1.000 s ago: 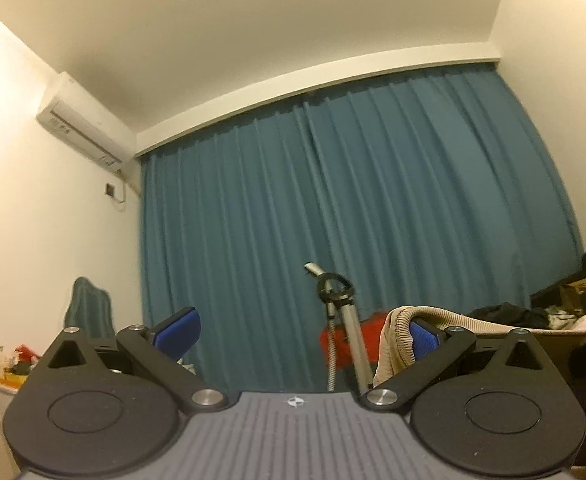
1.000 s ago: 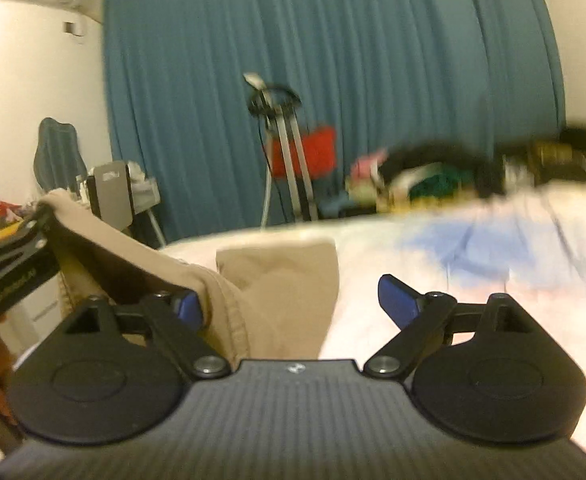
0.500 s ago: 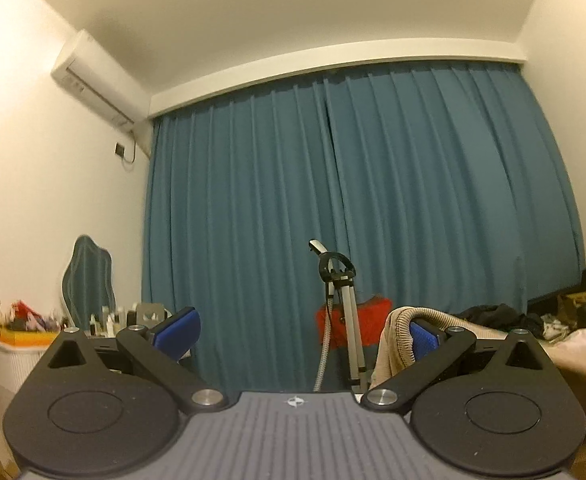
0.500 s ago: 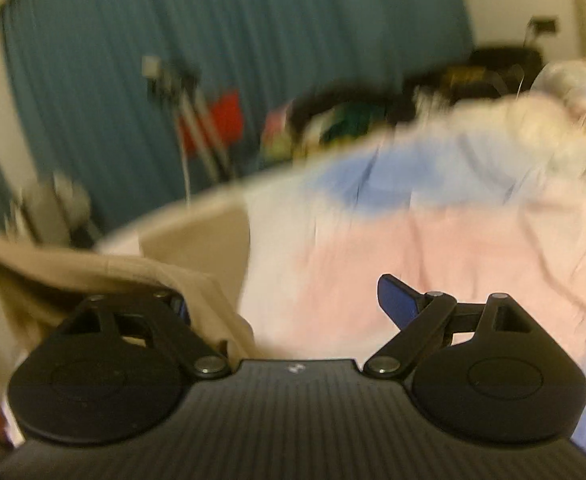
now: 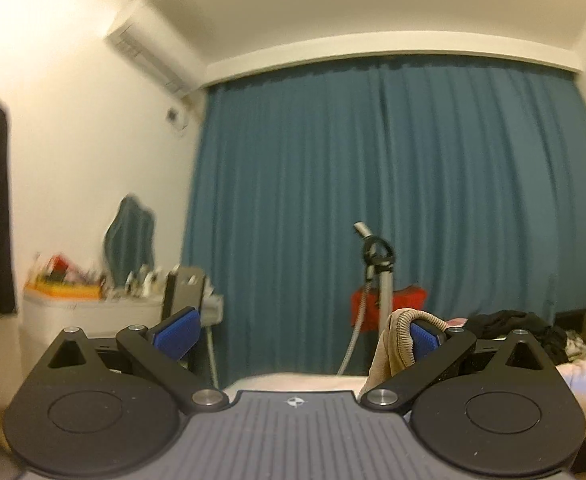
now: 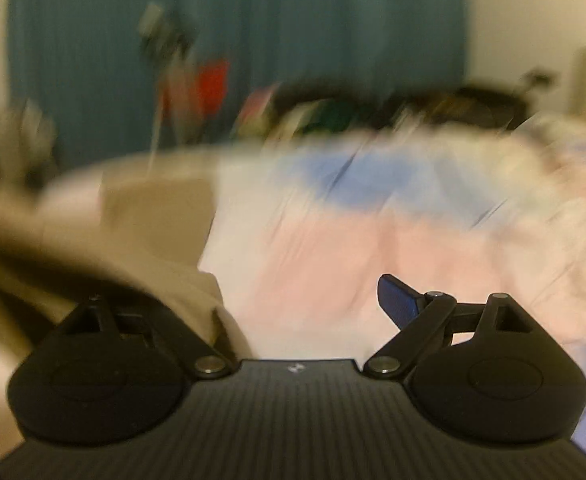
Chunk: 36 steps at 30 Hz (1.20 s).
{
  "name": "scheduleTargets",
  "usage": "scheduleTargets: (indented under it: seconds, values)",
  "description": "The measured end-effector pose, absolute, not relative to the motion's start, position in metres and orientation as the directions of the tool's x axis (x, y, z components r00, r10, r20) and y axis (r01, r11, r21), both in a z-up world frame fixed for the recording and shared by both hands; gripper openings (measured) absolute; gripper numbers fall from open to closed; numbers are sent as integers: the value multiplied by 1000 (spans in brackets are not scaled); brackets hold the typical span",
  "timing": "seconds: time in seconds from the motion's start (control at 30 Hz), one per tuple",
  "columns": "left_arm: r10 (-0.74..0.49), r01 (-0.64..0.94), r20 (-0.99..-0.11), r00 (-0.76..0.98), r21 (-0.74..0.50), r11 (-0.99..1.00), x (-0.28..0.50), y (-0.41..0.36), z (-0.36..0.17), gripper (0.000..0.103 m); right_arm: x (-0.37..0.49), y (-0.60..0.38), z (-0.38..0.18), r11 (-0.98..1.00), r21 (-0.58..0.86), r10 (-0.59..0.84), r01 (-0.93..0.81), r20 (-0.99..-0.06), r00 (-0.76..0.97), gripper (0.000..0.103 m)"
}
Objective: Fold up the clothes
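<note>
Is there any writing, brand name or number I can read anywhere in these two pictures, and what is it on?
No readable text in either view.
Small round emblem on the left gripper's grey body: a symbol, no letters.
Matching mark on the right gripper's body: blurred.
Air conditioner on the wall: no legible label.
Clutter on the white cabinet: too blurred to read.
</note>
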State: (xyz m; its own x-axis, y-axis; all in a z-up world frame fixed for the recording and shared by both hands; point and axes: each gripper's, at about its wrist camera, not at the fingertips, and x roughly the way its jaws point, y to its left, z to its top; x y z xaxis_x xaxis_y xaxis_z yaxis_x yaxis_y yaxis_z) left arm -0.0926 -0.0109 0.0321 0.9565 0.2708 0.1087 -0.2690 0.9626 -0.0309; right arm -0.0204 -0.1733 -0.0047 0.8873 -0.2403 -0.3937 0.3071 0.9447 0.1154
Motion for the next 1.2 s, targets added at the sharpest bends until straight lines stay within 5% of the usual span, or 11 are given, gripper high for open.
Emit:
scheduleTargets:
  seconds: [0.17, 0.63, 0.9, 1.2]
  values:
    - [314, -296, 173, 933, -121, 947, -123, 1, 82, 103, -55, -174, 60, 925, 212, -297, 316, -116, 948, 91]
    - [261, -166, 478, 839, -232, 958, -201, 45, 358, 103, -141, -165, 361, 984, 137, -150, 113, 302, 942, 91]
    - [136, -72, 359, 923, -186, 980, -203, 47, 439, 103, -145, -181, 414, 986, 118, -143, 115, 268, 953, 91]
    - [82, -58, 140, 987, -167, 984, -44, 53, 361, 103, -35, -193, 338, 981, 99, -169, 165, 26, 985, 91]
